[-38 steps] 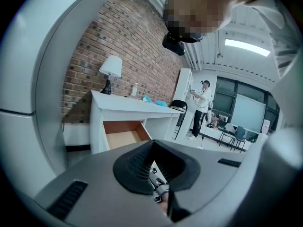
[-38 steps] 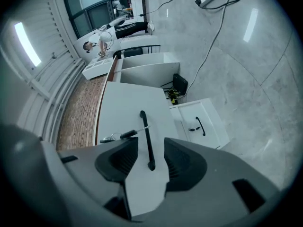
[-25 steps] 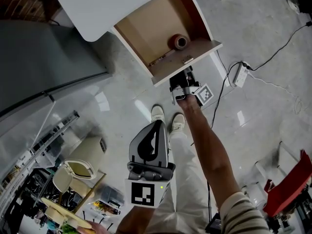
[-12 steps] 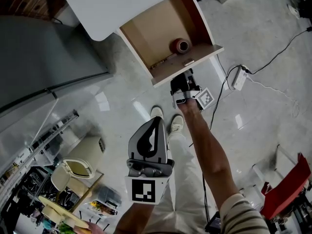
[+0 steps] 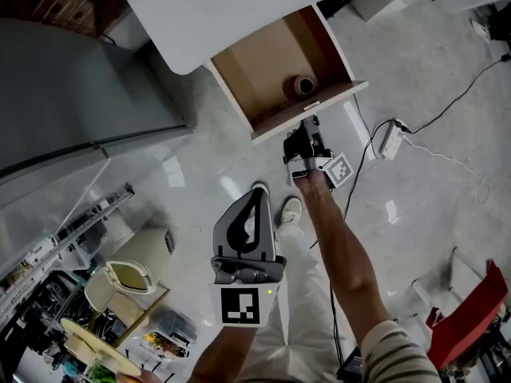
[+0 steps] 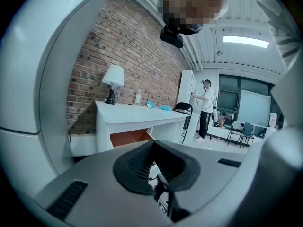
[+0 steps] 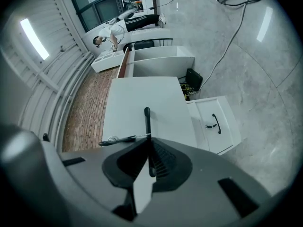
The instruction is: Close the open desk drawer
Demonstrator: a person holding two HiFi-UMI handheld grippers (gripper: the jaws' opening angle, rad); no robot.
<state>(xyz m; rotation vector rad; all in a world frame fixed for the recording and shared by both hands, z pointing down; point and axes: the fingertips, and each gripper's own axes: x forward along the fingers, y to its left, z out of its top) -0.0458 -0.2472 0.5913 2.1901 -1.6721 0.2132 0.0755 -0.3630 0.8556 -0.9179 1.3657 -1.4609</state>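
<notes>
The open drawer (image 5: 259,74) is extended from beneath the white bench (image 5: 239,6). Its black handle (image 7: 147,119) is pinched by the right claw (image 5: 307,132). The left claw (image 5: 254,204) is pressed together, empty.

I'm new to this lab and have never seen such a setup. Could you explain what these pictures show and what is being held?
There is no robot here: a person holds a two-jaw gripper in each hand. The head view comes from a camera on the person's head, looking steeply down. In it the right gripper is at the front of the open drawer under the white desk, and a small roll lies inside the drawer. The other two pictures come from cameras riding on each gripper, looking along its jaws. The right gripper view shows its jaws shut on the drawer's thin dark handle. The left gripper hangs near the person's body, jaws together, holding nothing.
</notes>
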